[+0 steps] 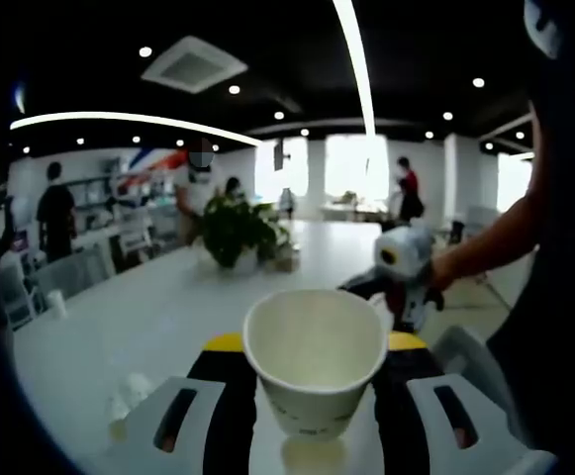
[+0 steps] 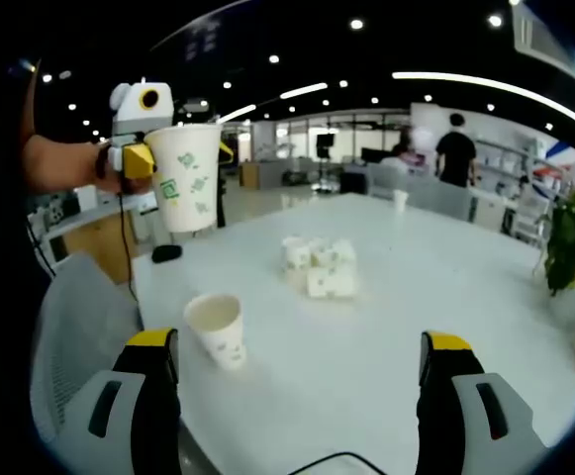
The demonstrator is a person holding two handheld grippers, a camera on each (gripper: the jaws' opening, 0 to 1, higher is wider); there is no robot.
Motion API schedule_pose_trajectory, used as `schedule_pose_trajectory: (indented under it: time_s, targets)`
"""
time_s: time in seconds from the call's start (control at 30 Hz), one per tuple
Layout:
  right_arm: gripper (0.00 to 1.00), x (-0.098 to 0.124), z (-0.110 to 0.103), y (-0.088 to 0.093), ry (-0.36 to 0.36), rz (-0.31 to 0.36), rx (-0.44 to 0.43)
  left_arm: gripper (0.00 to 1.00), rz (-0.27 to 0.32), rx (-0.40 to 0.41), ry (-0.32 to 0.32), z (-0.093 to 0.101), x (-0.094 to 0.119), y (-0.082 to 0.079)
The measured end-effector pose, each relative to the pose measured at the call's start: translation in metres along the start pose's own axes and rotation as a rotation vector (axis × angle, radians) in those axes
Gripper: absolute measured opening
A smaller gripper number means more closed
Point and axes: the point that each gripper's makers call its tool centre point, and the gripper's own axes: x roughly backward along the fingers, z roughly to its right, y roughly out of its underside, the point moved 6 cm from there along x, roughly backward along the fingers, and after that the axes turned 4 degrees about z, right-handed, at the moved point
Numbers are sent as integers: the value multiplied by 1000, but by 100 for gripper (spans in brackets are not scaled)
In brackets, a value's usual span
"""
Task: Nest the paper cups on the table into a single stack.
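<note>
**Left gripper carrying one cup; next cup standing by the near table edge, ahead of the right jaws**

I am holding a paper cup (image 1: pixel 315 368) in the left gripper (image 1: pixel 317 381), jaws closed narrow on its sides, mouth up, its long axis upright. In the right gripper view that held cup (image 2: pixel 185 175) is hanging in the air above the table's left edge, well clear of the tabletop (image 2: pixel 416 287).

The right gripper (image 2: pixel 302 381) is standing wide, nothing between its jaws. A single cup (image 2: pixel 218 330) is standing on the table near the near-left corner, upright and mouth up, just ahead of the right gripper's left finger (image 2: pixel 155 371) and off to the left of the jaw centreline. I am judging the coming move to turn on this: the carried cup lies above and to the left of that standing cup, so it needs to come down along the upright axis into the open mouth. The right gripper is the nearer one to the standing cup and could steady it.

A cluster of cups (image 2: pixel 319 265) is sitting farther in, toward the table's middle; some look tipped over, but I cannot count them or tell their orientation. The held cup's base is hidden between the left jaws. A potted plant (image 1: pixel 233 230) is standing farther along the table.
</note>
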Motion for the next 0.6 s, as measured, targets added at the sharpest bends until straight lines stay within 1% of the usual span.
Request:
schedule_pose_trajectory:
  time_s: [0.27,0.43,0.6]
  targets:
    - [100,0,-1,0,-1,2,1,44,-8,-6,20,4,-7,2]
    - [100,1,-1,1,2,2,-1,44,-21,-18,38,10,-11,6]
    - [100,2,-1,2,5,2,-5,44,-34,-21,42,10,-12,13]
